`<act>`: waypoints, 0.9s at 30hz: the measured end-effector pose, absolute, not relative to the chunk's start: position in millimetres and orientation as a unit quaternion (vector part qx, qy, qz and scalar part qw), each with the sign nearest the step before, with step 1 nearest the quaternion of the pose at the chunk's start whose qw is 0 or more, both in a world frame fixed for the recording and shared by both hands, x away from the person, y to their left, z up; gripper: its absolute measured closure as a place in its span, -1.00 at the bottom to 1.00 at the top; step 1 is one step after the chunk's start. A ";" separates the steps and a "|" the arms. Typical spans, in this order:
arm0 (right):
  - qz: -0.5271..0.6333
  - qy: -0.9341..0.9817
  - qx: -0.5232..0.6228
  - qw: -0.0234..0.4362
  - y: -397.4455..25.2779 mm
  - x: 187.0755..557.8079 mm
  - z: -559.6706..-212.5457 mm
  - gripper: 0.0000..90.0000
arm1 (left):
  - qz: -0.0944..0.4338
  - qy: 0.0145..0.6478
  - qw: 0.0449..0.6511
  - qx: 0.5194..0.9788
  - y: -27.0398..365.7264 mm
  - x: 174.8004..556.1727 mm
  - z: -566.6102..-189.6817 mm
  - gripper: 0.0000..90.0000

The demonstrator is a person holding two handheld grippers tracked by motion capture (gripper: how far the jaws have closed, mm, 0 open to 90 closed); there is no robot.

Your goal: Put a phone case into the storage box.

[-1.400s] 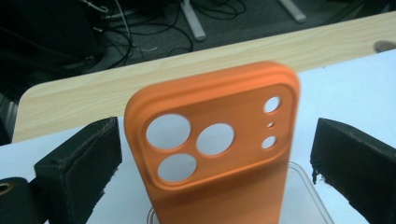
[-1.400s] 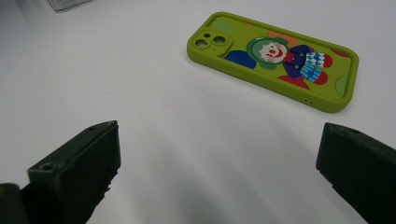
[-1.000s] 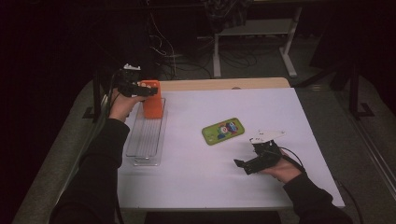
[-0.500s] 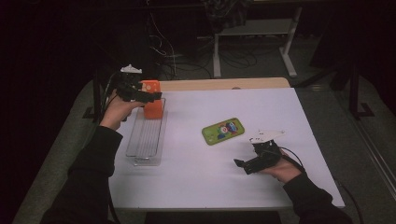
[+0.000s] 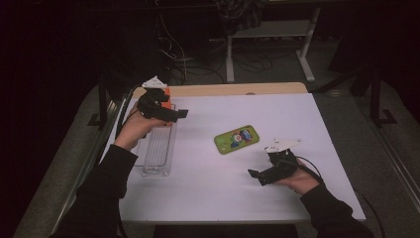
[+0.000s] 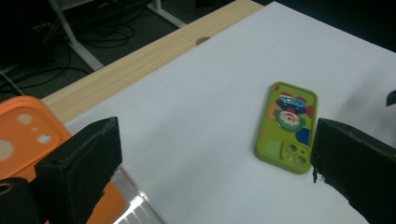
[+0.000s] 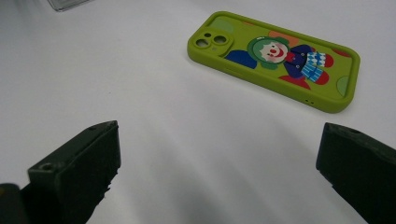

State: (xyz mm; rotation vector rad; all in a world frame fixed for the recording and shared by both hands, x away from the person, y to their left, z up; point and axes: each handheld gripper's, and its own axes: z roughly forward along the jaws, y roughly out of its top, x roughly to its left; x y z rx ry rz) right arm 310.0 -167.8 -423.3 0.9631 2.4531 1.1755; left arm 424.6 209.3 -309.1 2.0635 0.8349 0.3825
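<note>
The left gripper (image 5: 171, 113) is held up over the far end of a clear plastic tray (image 5: 157, 152). Its two black jaws stand wide apart and hold nothing. It points across the table toward the green phone case (image 5: 237, 140). In the left gripper view, the green case (image 6: 287, 127) lies between the jaws but far off, flat on the white table top (image 6: 201, 116). An orange phone case (image 6: 25, 135) sits just beside the left jaw, at the end of the tray. From the high view the orange case (image 5: 167, 94) peeks out behind the gripper, and you cannot tell if it touches the jaw.

The right gripper (image 5: 257, 176) rests low near the front edge of the table, in the person's right hand (image 5: 297, 178). Its jaws are wide apart too, with nothing between them. In the right gripper view, the green case (image 7: 275, 58) lies a little ahead of the jaws, apart from them. It has a clown picture on its back, with green hair and a red nose. Its camera hole is at the end nearer the tray.

The green case lies alone near the middle of the white table top (image 5: 223, 193), between the two grippers. The tray runs along the left side of the table. A strip of bare wood (image 5: 237, 89) shows at the far edge.
</note>
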 end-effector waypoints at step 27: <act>0.401 0.848 0.323 0.122 -165.9 309.4 -424.0 -1.00 | 0.102 0.260 0.415 0.866 126.3 357.6 -373.4 -0.96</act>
